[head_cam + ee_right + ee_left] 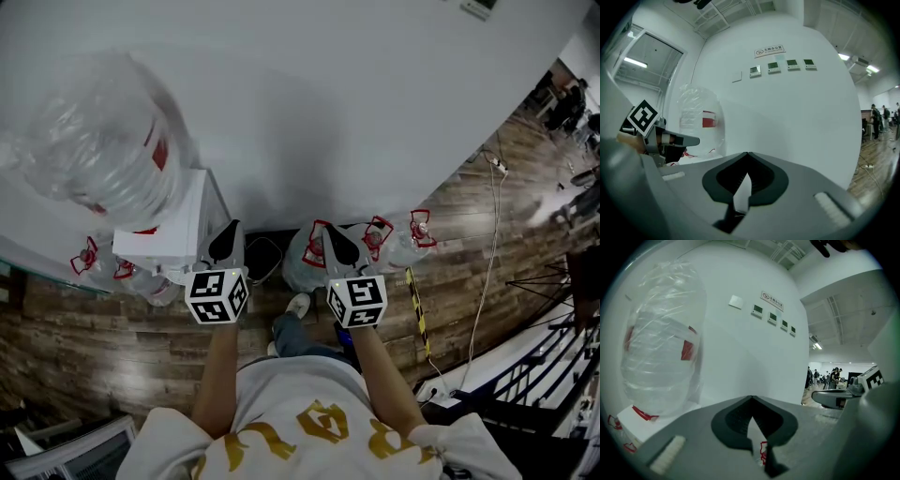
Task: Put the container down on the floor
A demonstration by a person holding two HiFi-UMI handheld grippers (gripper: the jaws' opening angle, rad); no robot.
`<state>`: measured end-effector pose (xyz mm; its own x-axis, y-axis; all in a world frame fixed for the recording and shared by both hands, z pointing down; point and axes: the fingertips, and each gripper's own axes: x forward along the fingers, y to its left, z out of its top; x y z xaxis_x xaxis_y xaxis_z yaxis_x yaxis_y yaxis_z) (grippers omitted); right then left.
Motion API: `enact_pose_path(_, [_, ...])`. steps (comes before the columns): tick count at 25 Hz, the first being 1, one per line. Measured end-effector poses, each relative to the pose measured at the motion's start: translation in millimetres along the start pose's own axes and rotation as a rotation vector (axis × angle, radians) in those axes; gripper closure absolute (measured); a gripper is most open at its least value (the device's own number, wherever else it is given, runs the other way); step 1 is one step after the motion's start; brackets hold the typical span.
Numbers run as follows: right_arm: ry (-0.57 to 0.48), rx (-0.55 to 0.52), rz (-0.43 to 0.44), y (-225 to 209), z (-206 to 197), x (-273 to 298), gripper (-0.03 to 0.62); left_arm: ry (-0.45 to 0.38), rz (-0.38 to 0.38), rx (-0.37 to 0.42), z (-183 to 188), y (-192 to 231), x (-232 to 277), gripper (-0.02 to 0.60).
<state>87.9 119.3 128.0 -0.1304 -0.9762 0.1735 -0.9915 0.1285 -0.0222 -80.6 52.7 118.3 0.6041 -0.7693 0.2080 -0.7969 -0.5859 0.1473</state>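
Container: no gripper carries one. The likeliest candidates are the clear jugs with red handles [398, 244], a cluster standing on the floor [112, 328] at the foot of the wall [356, 112], just ahead of the right gripper. More jugs of the same kind [89, 256] sit on the floor at the left. I cannot tell which one the task means.

Left gripper [751, 399]: jaw tips together, nothing clamped; only a sliver of red print shows past them. Right gripper [747, 154]: the same, tips meeting and empty. Both are held up at about chest level, side by side and pointed at the wall.

Progress, as a judgement: every small jug in view rests on the floor and neither gripper has a load, so the put-down reads as finished. Otherwise a new pick-up has not begun. Nothing is left hanging in mid-air.

Beside the left gripper is a white dispenser cabinet [173, 225] with a large bottle wrapped in plastic film [112, 155] seated on top, upright.

Surface: dark wood-plank flooring with a yellow-and-black strip [415, 309] and a white cable [487, 262] trailing across it. The person's shoe [298, 305] is near the jugs.

Room: plain white wall with a row of small control panels [780, 65] high up. Distant people [567, 103] stand in an open area to the right, under ceiling strip lights.
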Motion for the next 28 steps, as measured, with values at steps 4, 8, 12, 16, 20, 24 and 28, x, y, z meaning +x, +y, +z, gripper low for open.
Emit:
enact_pose_path(4, [0.002, 0.011, -0.003, -1, -2, -2, 0.571, 0.011, 0.009, 0.01, -3, 1, 0, 0.581])
enact_pose_path(8, [0.008, 0.02, -0.007, -4, -4, -3, 0.571, 0.015, 0.02, 0.003, -6, 5, -1, 0.581])
enact_pose_path(12, [0.009, 0.027, -0.01, -5, -5, -3, 0.571, 0.016, 0.034, -0.001, -8, 10, -2, 0.581])
enact_pose_path(16, [0.013, 0.032, -0.012, -6, -6, -4, 0.571, 0.005, 0.046, 0.013, -6, 12, -4, 0.58])
enact_pose_path(20, [0.012, 0.033, -0.015, -7, -6, -5, 0.571, -0.001, 0.06, 0.031, -6, 12, -5, 0.58])
enact_pose_path(24, [0.009, 0.035, -0.016, -6, -6, -7, 0.571, -0.006, 0.071, 0.023, -8, 16, -8, 0.58])
enact_pose_path(28, [0.008, 0.038, -0.018, -6, -7, -7, 0.571, -0.011, 0.08, 0.019, -8, 19, -10, 0.58])
